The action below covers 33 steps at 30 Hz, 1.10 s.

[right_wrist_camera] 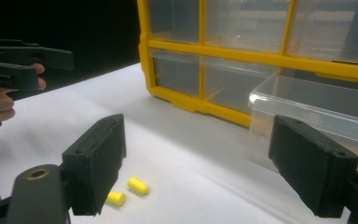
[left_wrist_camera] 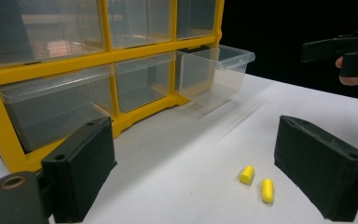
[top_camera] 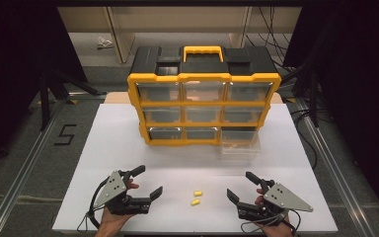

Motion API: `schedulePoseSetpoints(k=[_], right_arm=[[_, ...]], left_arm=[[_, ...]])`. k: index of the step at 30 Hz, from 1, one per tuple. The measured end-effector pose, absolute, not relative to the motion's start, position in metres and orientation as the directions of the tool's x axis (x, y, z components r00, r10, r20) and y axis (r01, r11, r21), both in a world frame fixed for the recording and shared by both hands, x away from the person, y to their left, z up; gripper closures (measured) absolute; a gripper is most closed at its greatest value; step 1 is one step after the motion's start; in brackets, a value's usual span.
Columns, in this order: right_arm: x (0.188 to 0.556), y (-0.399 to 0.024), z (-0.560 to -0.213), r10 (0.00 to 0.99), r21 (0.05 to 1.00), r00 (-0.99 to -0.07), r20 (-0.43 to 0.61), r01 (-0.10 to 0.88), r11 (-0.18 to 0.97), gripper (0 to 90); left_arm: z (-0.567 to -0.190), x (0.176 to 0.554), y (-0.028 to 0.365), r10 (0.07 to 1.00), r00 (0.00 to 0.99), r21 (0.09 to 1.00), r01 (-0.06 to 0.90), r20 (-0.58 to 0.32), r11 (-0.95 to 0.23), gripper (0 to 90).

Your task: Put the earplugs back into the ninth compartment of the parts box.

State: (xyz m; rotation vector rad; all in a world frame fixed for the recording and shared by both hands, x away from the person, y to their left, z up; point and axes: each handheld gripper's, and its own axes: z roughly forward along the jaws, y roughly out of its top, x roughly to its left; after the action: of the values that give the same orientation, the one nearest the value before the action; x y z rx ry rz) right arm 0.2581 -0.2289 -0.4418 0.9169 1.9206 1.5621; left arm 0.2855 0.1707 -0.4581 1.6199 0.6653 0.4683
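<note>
Two small yellow cylinders lie side by side on the white table, near its front edge and between my two grippers. My left gripper is open to their left with nothing between its jaws. To their right, my right gripper is open too and holds nothing. In the left gripper view the cylinders lie just inside the right-hand jaw of the left gripper. In the right gripper view they lie by the left-hand jaw of the right gripper.
A yellow and black organizer with clear drawers stands at the back of the table. Its bottom right drawer is pulled out toward me; this drawer is close ahead of the right gripper. Bare table surface lies between the organizer and the grippers.
</note>
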Motion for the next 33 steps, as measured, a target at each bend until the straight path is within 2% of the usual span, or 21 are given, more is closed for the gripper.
schedulePoseSetpoints(k=[21,33], right_arm=[[0.261,-0.225,-0.439,0.744,0.972,-0.667,0.046,0.202,0.122,20.2],[0.282,-0.213,-0.431,0.677,0.918,-0.735,0.032,0.289,0.270,22.9]], left_arm=[[-0.458,0.286,0.171,0.654,0.752,0.985,0.164,-0.087,-0.057,12.1],[-0.458,0.286,0.171,0.654,0.752,0.985,0.161,-0.085,-0.057,12.1]])
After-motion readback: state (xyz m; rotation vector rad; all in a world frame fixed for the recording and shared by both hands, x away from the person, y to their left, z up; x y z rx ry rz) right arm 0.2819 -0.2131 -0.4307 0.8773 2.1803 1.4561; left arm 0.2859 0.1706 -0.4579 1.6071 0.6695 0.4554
